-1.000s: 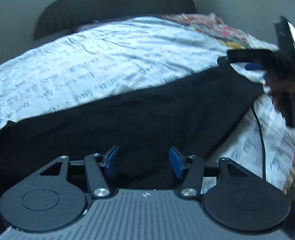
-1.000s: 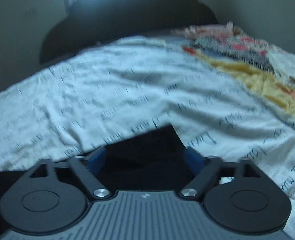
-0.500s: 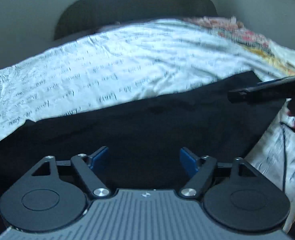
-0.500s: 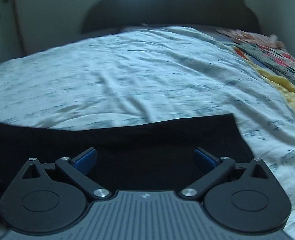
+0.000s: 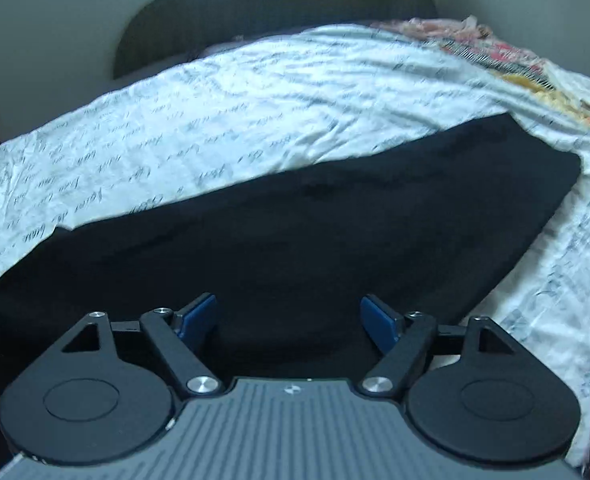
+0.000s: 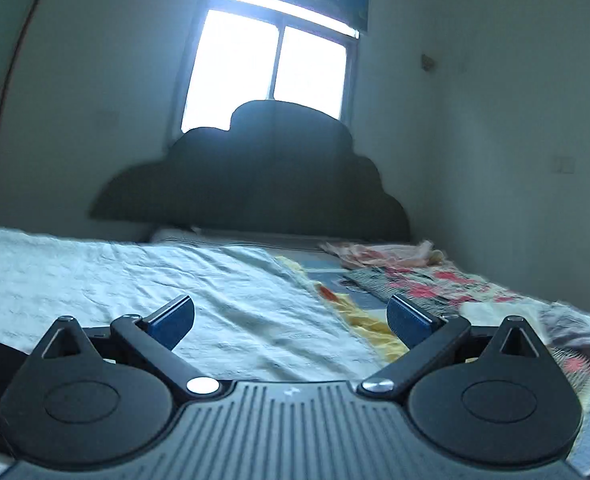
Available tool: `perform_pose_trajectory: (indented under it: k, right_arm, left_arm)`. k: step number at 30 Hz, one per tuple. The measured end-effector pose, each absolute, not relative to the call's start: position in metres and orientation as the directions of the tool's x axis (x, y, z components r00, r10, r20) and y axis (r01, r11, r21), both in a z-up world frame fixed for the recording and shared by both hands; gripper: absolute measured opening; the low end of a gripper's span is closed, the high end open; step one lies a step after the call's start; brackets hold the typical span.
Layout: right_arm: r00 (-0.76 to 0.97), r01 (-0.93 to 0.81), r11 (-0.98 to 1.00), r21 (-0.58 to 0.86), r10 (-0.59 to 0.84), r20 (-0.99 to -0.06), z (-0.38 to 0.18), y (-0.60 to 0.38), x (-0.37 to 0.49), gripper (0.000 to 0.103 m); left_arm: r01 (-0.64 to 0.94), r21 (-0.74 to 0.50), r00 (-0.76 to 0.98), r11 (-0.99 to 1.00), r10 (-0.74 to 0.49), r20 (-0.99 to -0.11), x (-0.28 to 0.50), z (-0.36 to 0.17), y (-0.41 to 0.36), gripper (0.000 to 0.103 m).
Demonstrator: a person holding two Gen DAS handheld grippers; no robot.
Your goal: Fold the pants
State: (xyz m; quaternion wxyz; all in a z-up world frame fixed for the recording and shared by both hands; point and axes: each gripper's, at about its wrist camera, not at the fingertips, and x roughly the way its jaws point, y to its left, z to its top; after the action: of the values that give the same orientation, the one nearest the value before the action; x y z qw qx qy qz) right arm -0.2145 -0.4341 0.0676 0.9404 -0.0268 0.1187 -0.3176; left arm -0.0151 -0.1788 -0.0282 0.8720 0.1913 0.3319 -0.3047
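Lifted off the black pants [image 5: 295,240], right claw [image 6: 291,320] gapes empty.

The right tongs [image 6: 291,322], blue-padded, stand wide apart with nothing between them above a wrinkled white bed sheet [image 6: 115,280]. Beyond lie a floral patchwork quilt [image 6: 435,284], a dark scalloped headboard [image 6: 255,176] and a bright window [image 6: 271,64].

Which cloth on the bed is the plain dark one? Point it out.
The black pants, lying flat just ahead of the left tool. The sheet under them is pale with script print; the quilt at the far side is floral and yellow.
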Motion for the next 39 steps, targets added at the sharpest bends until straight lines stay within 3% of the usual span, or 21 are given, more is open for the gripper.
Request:
perform_pose_trajectory:
  k: [2,5,9,12,17,20,22,30,34,39]
  right_arm:
    - [0.755,0.581,0.814,-0.019,-0.547,-0.361,0.059,-0.457,-0.211,0.103]
    - [0.831,0.473,0.804,0.361,-0.271,-0.486,0.016,-0.484,-0.205,0.103]
    - [0.857,0.449,0.625,0.638,-0.1,-0.505,-0.045,-0.49,-0.189,0.103]
    - [0.897,0.383,0.524,0.761,-0.015,-0.442,-0.069,-0.489,-0.18,0.103]
    - [0.905,0.386,0.531,0.754,-0.06,-0.421,-0.077,-0.492,-0.169,0.103]
    - [0.911,0.4,0.515,0.758,-0.132,-0.391,-0.081,-0.503,-0.16,0.098]
    - [0.91,0.409,0.505,0.76,-0.171,-0.377,-0.083,-0.512,-0.154,0.09]
    - [0.871,0.49,0.429,0.758,-0.224,-0.436,-0.095,-0.546,-0.138,0.024]
    - [0.86,0.51,0.444,0.737,-0.236,-0.452,-0.096,-0.546,-0.141,0.013]
    - [0.848,0.526,0.511,0.68,-0.255,-0.464,-0.089,-0.539,-0.137,0.012]
  left_arm:
    - [0.651,0.123,0.611,0.749,-0.421,-0.671,-0.019,-0.022,-0.179,0.082]
    - [0.625,0.134,0.641,0.769,-0.407,-0.651,-0.019,-0.017,-0.183,0.083]
    - [0.62,0.119,0.624,0.776,-0.395,-0.674,-0.01,-0.016,-0.187,0.083]
    - [0.614,0.126,0.63,0.779,-0.387,-0.673,-0.007,-0.016,-0.187,0.083]
    - [0.631,0.069,0.58,0.772,-0.411,-0.703,0.001,-0.017,-0.197,0.083]
    - [0.641,0.028,0.542,0.767,-0.427,-0.724,0.005,-0.018,-0.206,0.083]
    - [0.645,0.001,0.517,0.764,-0.436,-0.737,0.008,-0.019,-0.212,0.083]
    - [0.632,0.003,0.506,0.775,-0.41,-0.759,0.018,-0.026,-0.232,0.084]
    - [0.63,0.05,0.529,0.775,-0.38,-0.759,0.018,-0.03,-0.239,0.084]
    - [0.627,0.069,0.536,0.776,-0.367,-0.76,0.02,-0.032,-0.242,0.085]
